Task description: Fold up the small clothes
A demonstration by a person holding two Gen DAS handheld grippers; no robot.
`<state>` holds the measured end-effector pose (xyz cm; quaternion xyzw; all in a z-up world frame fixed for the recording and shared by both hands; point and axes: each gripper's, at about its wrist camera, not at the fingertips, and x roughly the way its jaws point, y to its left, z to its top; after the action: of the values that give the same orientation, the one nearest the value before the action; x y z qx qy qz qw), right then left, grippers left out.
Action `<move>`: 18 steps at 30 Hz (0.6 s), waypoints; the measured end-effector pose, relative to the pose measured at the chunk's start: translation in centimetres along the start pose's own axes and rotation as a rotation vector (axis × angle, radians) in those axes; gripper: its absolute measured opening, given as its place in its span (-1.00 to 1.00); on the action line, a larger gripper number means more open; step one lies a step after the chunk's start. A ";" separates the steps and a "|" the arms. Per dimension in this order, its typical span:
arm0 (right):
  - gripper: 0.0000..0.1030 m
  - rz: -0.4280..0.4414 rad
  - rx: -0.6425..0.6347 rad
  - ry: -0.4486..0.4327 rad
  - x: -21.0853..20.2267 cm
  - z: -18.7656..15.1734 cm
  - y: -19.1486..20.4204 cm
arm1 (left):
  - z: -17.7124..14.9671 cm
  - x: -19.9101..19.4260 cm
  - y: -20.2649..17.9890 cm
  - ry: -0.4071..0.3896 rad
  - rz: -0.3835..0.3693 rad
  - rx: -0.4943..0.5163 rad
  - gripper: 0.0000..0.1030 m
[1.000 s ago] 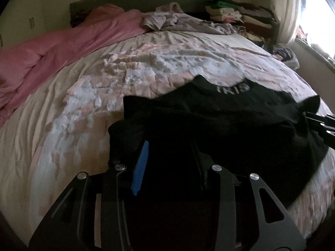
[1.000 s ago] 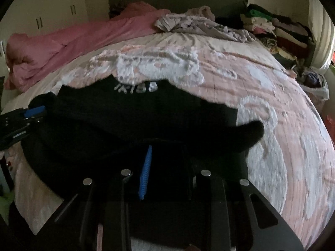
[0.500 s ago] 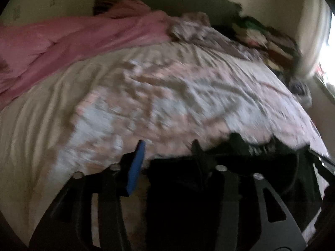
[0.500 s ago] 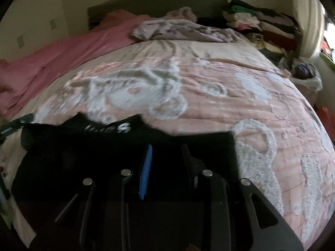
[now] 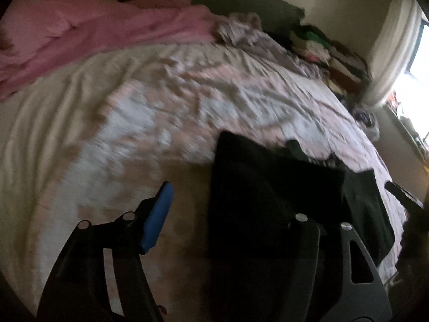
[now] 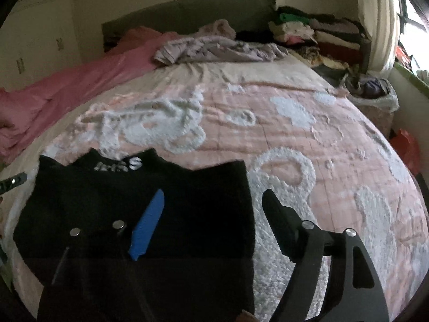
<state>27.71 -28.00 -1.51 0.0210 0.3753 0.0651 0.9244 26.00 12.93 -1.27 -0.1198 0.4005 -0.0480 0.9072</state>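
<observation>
A small black shirt (image 6: 150,209) with white lettering at its collar lies folded on the pink and white bedspread (image 6: 268,123). It also shows in the left wrist view (image 5: 268,193). My right gripper (image 6: 214,209) is open, its jaws wide apart above the shirt's right edge, holding nothing. My left gripper (image 5: 228,201) is open above the shirt's left edge, its blue pad (image 5: 158,214) over bare bedspread (image 5: 134,123). The right gripper's tip (image 5: 402,196) shows at the right of the left wrist view.
A pink blanket (image 6: 67,88) lies along the bed's left side. A crumpled lilac garment (image 6: 214,48) lies near the headboard. A pile of folded clothes (image 6: 313,32) is stacked at the back right. A window and curtain (image 6: 380,21) are at the right.
Both grippers held the black shirt shut, carried its edge over in a fold, then opened and let go. The shirt now lies folded in a narrower shape.
</observation>
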 end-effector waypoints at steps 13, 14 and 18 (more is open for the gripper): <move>-0.86 0.065 0.096 0.022 1.7 -1.5 -1.9 | -0.7 0.0 -1.3 -0.077 0.004 0.034 -0.91; -0.86 0.057 0.096 0.002 1.3 -1.3 -1.9 | -0.6 -0.3 -1.3 -0.083 0.007 0.034 -0.91; -0.86 0.011 0.094 0.023 2.2 -1.5 -2.3 | -1.2 0.9 -0.7 -0.044 0.054 0.027 -0.90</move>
<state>28.48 -30.01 -4.36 0.0659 0.3884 0.0528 0.9176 25.74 11.82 -2.52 -0.0977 0.3827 -0.0260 0.9183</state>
